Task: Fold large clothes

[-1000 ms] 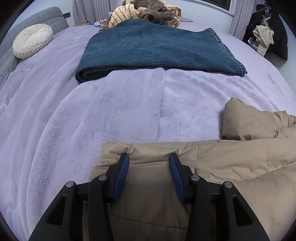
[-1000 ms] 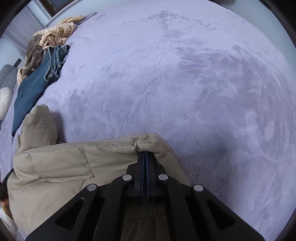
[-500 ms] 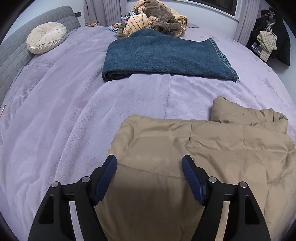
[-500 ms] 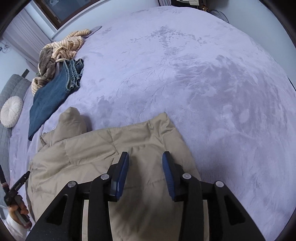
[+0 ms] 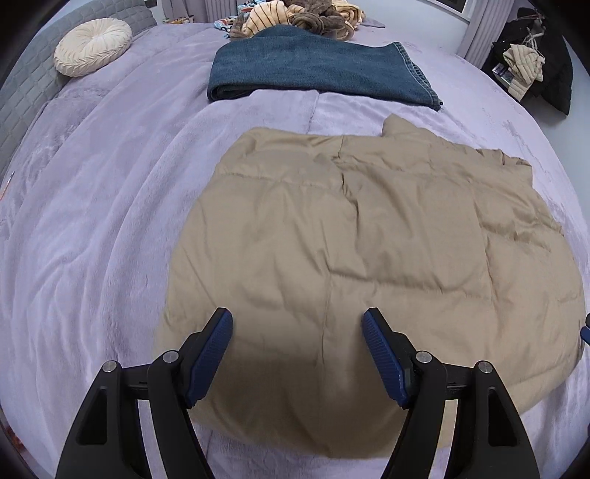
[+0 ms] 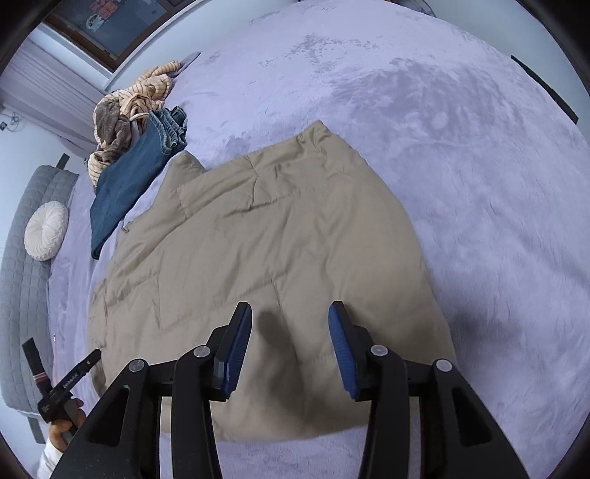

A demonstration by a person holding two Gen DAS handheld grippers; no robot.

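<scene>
The tan jacket [image 5: 368,250] lies folded flat on the bed [image 5: 92,228], directly ahead of and below both tools. The left hand-held gripper [image 5: 298,353] hangs over the jacket's near left part with its jaws wide apart and nothing between them; the right hand-held gripper [image 6: 290,346] hangs over the near right part, likewise spread and empty. Neither appears to touch the cloth. From the right wrist view the jacket's long axis runs away from the grippers toward the far edge, where a sleeve or collar bulge pokes up close to the folded jeans [image 5: 313,70]. Beyond the jeans sits a heap of clothes [image 5: 295,18], and a round cushion [image 5: 92,46] lies at the headboard. The near hem is the closest edge to both grippers, each about equally near, so a further fold would likely mean gripping that hem at its two corners and carrying it away toward the far edge.
</scene>
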